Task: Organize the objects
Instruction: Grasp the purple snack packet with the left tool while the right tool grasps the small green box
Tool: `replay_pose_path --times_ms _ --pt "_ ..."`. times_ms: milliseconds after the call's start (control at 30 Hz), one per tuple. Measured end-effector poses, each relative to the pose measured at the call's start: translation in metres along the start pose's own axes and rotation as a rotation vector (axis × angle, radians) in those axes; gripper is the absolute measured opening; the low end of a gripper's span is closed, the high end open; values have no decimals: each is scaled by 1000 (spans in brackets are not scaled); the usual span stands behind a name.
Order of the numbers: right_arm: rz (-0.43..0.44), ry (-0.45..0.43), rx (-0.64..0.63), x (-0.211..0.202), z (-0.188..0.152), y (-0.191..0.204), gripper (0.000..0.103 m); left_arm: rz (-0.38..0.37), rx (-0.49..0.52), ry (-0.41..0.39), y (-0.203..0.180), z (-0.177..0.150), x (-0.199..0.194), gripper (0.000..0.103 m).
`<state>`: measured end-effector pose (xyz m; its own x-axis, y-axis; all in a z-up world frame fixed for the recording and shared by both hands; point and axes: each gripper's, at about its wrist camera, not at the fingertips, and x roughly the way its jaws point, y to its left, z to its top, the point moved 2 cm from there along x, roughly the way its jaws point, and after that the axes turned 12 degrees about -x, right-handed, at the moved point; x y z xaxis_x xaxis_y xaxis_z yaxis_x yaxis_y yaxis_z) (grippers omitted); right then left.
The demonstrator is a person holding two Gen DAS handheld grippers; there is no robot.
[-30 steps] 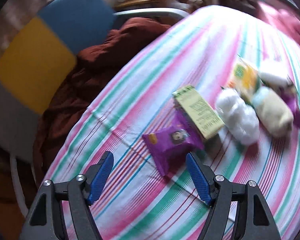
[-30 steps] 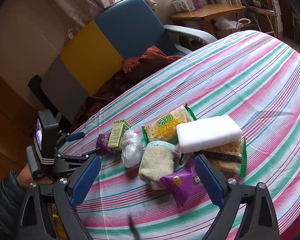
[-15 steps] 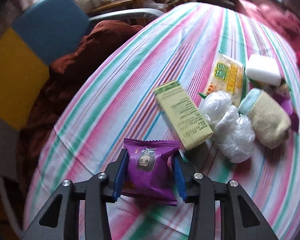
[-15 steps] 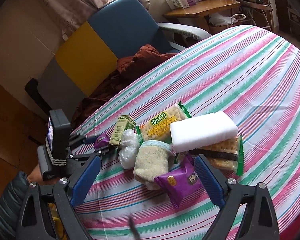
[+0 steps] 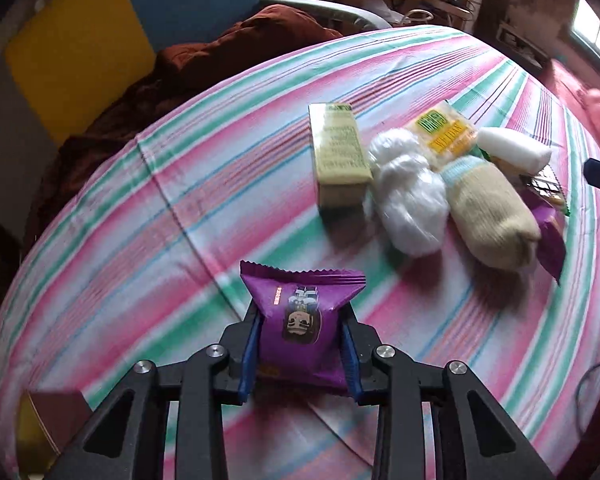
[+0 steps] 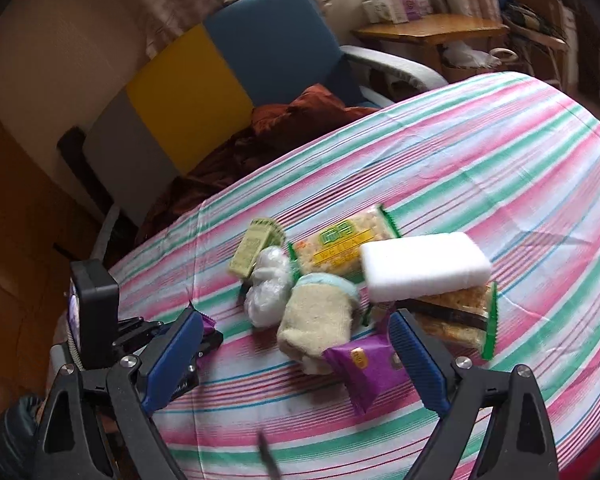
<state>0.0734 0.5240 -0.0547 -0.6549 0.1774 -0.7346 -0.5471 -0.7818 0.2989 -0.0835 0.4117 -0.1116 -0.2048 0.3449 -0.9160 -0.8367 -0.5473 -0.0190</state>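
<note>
Purple snack packets (image 5: 300, 320): 2 | cracker packs (image 6: 336, 246): 2 | sponge (image 6: 424, 266): 1

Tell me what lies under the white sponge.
The white sponge rests on a cracker packet crossed by a dark strip. How far the packet reaches beneath, or anything else there, is covered.

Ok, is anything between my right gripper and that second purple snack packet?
Nothing visible. The right gripper is open, and the second purple packet lies between its fingers, tucked against the beige sock on the left.
</note>
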Motion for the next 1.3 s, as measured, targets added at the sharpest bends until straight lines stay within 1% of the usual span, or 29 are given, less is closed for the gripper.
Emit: replay_pose_path --times_ms 100,167,200,300,400,500,533,600,733,867,967,1100,1200,1233,1300 --pt "13 5 -64 3 0 13 95 8 -33 -8 -7 -19 -13 33" --pt "17 11 -95 5 -1 19 95 12 -45 -35 -11 -28 -23 33" --pt "16 14 -103 6 -2 20 95 14 -50 -54 -14 -31 -28 33" --pt "4 26 -117 8 -4 22 95 43 -56 -138 -21 -56 -57 33" --pt "-8 35 -131 10 -5 24 95 53 -77 -199 -20 -77 -84 33" --pt "-21 46 -158 13 -6 28 95 66 -111 -244 -16 -94 -105 33" --pt "-22 51 -166 14 -7 30 95 73 -119 -254 -16 -91 -102 33" --pt "-28 68 -194 18 -8 37 95 75 -132 -274 -14 -99 -111 33" --pt "-39 105 -252 29 -8 52 93 90 -157 -315 4 -106 -117 34" --pt "-62 114 -306 44 8 67 93 84 -190 -326 20 -115 -123 34" --pt "-74 120 -300 65 28 71 92 64 -229 -325 30 -122 -125 34" --pt "-140 119 -283 94 57 72 92 23 -283 -336 42 -132 -129 34" --pt "-175 154 -229 123 74 65 92 -2 -320 -334 50 -138 -131 34" --pt "-186 164 -214 131 78 63 91 -16 -337 -332 54 -140 -132 34" --pt "-223 214 -201 151 82 58 87 -22 -348 -333 58 -143 -133 34"
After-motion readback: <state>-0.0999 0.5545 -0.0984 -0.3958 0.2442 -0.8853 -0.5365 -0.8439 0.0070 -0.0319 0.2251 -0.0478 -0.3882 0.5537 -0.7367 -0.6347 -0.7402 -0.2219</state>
